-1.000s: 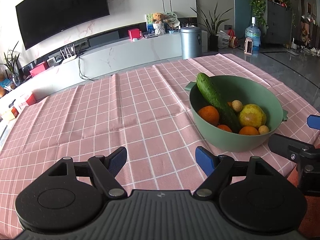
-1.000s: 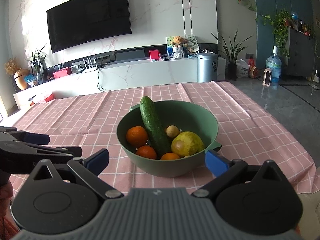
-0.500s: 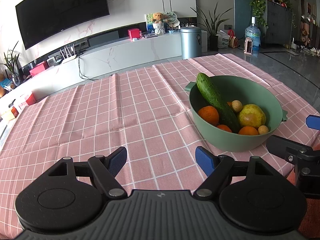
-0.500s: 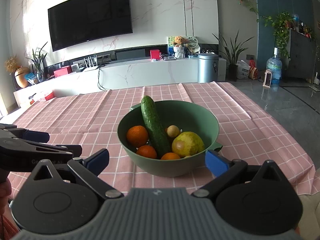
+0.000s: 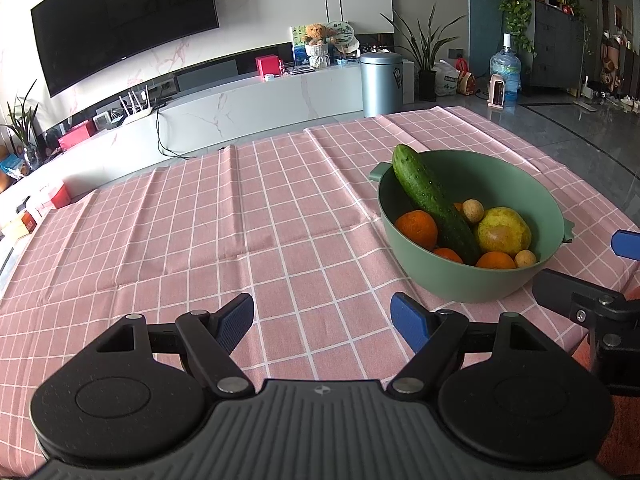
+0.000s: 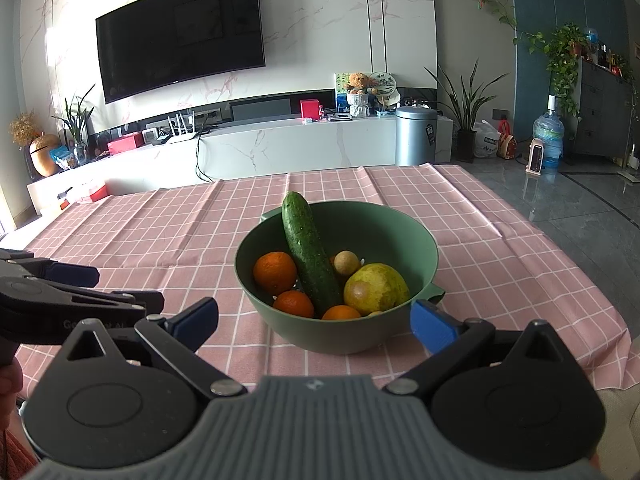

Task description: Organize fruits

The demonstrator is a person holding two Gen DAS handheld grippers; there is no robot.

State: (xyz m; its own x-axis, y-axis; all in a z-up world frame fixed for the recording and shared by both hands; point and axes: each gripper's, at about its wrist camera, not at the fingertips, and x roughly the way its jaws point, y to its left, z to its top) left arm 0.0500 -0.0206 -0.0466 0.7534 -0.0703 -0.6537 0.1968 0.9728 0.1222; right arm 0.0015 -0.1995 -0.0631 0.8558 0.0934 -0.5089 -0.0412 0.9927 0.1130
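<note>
A green bowl [image 5: 472, 284] [image 6: 404, 224] stands on the pink checked tablecloth. It holds a cucumber [image 5: 432, 200] [image 6: 308, 252] leaning on the rim, a yellow-green pear [image 5: 502, 232] [image 6: 376, 288], three oranges [image 5: 416, 228] [image 6: 274, 272] and small round tan fruits [image 5: 473, 210] [image 6: 346, 262]. My left gripper [image 5: 322, 318] is open and empty over the cloth, left of the bowl. My right gripper [image 6: 314, 322] is open and empty just in front of the bowl.
The pink cloth [image 5: 200, 220] covers the table to its far edge. The right gripper's arm shows at the right in the left wrist view [image 5: 588, 308]. The left gripper shows at the left in the right wrist view [image 6: 60, 300]. A TV console stands beyond.
The right wrist view has crept slightly nearer to the bowl. The left gripper has barely moved. Both grippers stay open.
</note>
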